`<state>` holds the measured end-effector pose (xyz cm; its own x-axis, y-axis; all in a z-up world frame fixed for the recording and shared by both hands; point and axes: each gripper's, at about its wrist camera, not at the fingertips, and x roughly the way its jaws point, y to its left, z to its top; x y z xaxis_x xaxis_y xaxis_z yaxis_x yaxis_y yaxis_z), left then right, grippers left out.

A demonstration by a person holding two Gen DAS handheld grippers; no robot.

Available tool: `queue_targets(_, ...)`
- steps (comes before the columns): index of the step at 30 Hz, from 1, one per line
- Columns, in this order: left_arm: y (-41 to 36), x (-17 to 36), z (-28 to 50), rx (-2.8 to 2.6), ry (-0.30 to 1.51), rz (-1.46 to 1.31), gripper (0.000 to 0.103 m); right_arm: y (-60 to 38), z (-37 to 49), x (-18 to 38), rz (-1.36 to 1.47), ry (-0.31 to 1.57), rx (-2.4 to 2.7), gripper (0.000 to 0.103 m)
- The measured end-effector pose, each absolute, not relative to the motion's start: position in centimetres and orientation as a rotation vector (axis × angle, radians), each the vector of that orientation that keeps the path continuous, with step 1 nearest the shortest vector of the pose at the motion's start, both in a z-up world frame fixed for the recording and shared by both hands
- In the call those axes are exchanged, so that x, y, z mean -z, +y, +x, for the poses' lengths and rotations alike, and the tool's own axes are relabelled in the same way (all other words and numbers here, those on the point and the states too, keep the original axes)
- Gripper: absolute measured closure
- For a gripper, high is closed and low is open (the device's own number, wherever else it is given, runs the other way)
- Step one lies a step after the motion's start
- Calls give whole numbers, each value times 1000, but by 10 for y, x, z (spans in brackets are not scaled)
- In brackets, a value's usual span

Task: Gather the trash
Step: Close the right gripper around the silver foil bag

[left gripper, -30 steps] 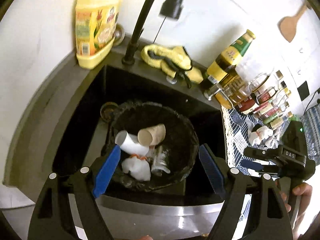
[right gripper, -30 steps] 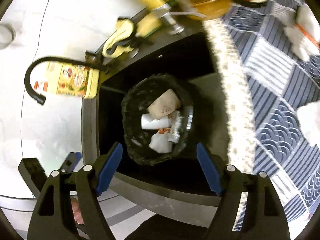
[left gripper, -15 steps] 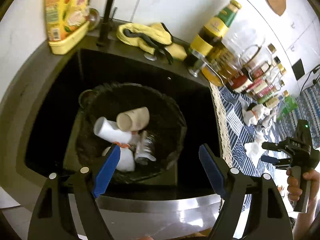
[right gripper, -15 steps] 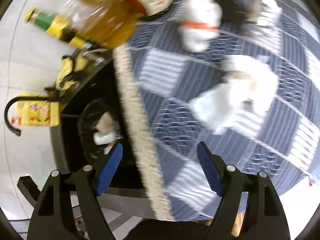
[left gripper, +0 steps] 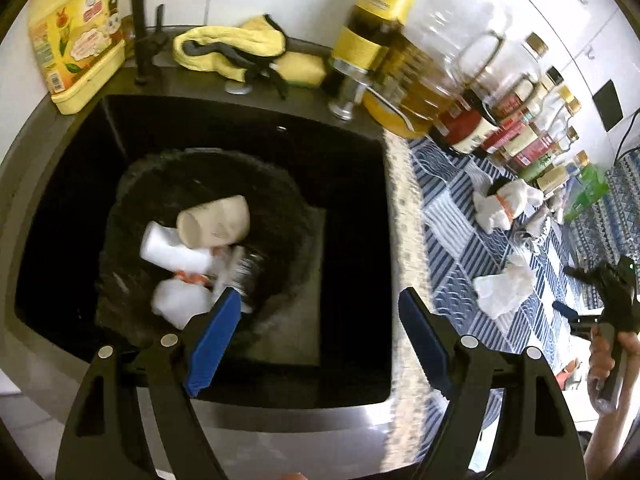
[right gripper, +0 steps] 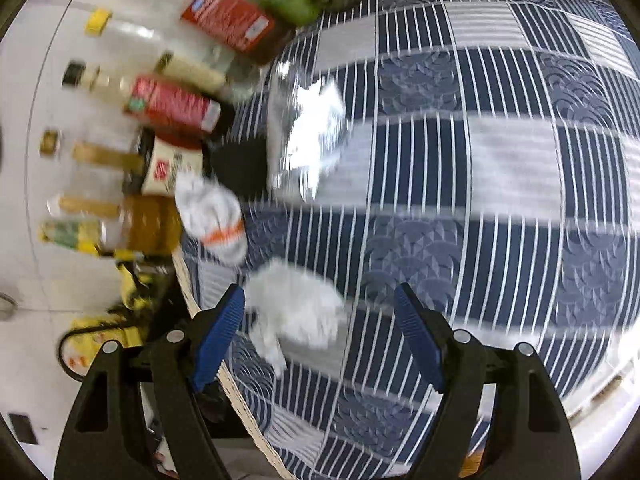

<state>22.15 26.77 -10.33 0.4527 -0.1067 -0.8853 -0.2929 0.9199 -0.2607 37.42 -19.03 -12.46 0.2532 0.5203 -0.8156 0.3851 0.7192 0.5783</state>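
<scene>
A black-lined trash bin point(left gripper: 132, 184) stands in the black sink point(left gripper: 352, 152) and holds a paper cup point(left gripper: 214, 220), a white cup and crumpled tissue. My left gripper point(left gripper: 320, 340) is open and empty above the sink's front edge. My right gripper point(right gripper: 318, 336) is open and empty over the blue patterned cloth point(right gripper: 500, 184), just above a crumpled white tissue point(right gripper: 298, 312); it also shows in the left wrist view point(left gripper: 504, 290). Another wad with an orange stripe point(right gripper: 214, 212) and a clear plastic wrapper point(right gripper: 304, 132) lie farther on.
A row of sauce and oil bottles point(right gripper: 172, 104) lines the wall beside the cloth. A yellow oil jug point(left gripper: 76, 36), black faucet point(left gripper: 140, 20) and yellow gloves point(left gripper: 236, 48) sit behind the sink. The right gripper point(left gripper: 592, 300) shows at the left wrist view's right edge.
My right gripper swung from above the bin out over the cloth and came down toward the crumpled tissue. My left gripper shifted right along the sink's front edge. Both stayed open.
</scene>
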Motion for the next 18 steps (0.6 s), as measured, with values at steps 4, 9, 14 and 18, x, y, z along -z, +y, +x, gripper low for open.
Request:
queue_targets(4,229,97,227,-146,1104,-431,24,-208,409,134,891,1389,-200,27)
queue_targets(9,188,93,232,-196,1118,-472,24,-207,450,146,915,1418,-270,27)
queue_targets(14,157,99,233,-226,1154,-469,24,-198,483,161,844,1484,-296,23)
queue_targets(18,137,111,234,-240,1178,-477,24,-194,500,168,776,1506,-271,23)
